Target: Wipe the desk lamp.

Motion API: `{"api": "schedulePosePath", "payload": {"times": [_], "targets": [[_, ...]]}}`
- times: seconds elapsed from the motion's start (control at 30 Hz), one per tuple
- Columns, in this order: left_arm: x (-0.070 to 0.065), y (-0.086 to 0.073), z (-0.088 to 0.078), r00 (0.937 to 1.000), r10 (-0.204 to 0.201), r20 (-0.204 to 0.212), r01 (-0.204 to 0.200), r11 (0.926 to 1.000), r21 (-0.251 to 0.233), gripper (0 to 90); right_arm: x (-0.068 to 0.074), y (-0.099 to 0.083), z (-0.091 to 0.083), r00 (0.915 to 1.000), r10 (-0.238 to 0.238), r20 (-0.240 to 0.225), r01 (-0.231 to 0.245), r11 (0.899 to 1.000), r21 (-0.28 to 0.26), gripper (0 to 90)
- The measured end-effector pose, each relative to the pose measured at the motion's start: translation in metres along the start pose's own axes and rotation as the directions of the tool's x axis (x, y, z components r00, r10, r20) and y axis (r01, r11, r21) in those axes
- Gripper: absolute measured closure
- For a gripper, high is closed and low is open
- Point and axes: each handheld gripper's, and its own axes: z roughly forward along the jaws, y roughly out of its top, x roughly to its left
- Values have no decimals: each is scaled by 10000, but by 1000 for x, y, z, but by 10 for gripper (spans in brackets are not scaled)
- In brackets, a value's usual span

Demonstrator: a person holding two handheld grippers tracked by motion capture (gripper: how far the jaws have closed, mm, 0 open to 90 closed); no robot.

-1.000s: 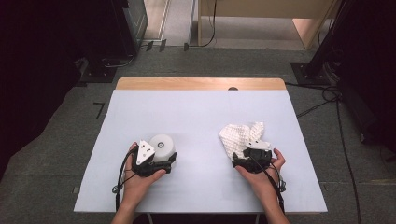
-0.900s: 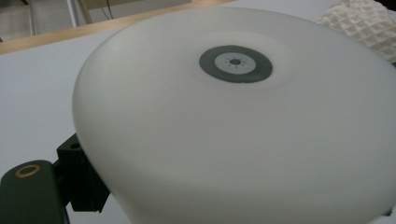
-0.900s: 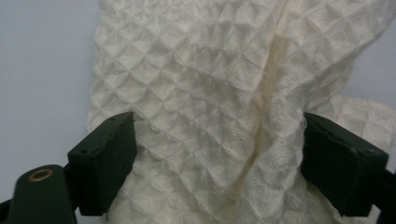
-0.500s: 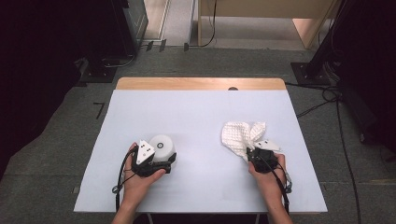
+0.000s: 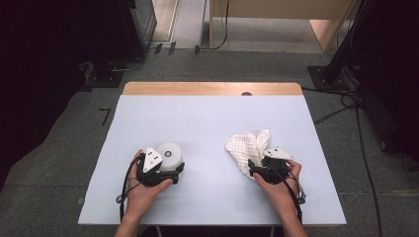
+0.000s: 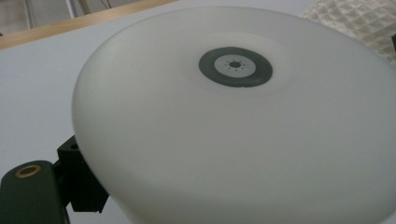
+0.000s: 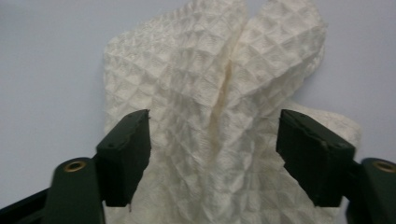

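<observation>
— Right tongs (image 7: 215, 158)?
— Spread, just reopened over the white waffle cloth (image 7: 219, 107) — it lies crumpled on the surface (image 5: 207, 118).
— Left tongs (image 5: 165, 170)?
— Pinching the white round device (image 6: 233, 121).

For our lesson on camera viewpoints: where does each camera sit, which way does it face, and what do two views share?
High view: above the person's side, facing forward and down on the table; both forearms, left gripper and right gripper.
Left gripper view: on that gripper, close against the white round object; one black finger.
Right gripper view: along two spread fingers over the waffle cloth.
Shared: the cloth.
</observation>
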Motion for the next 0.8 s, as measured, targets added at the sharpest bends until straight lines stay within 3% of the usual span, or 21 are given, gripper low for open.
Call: {"api": "schedulePosePath", "payload": {"times": [0.1,0.17,0.27,0.3,0.37,0.5,0.6,0.7,0.8], "targets": [[0,0,0,10000,67,5,-67,10000,32,84,5,-2,7,9999,-49,-161,55,9994,339,223],[-1,0,0,9999,95,42,-95,9999,49,84,8,-6,12,9995,-272,147,263,9982,542,284],[-1,1,0,9999,134,84,-135,9999,52,84,4,-7,13,9993,-196,305,181,9985,510,527],[-2,1,0,9997,214,139,-215,9998,61,84,2,-7,11,9991,-216,357,199,9987,459,651],[-4,2,0,9995,250,203,-252,9996,82,84,-3,-7,9,9992,-188,351,174,9991,396,763],[-12,5,2,9973,526,512,-531,9985,89,84,-5,4,-7,9989,57,-458,-72,9994,-325,796],[-23,9,6,9948,735,707,-742,9972,69,84,8,19,-27,9928,-7,-1196,-138,9926,-1206,796],[-33,13,8,9902,1001,969,-1013,9948,85,85,24,33,-42,9840,-209,-1768,-109,9842,-1770,794],[-42,20,10,9850,1365,1053,-1391,9901,170,84,36,47,-55,9697,-355,-2417,-170,9773,-2114,790]]}}
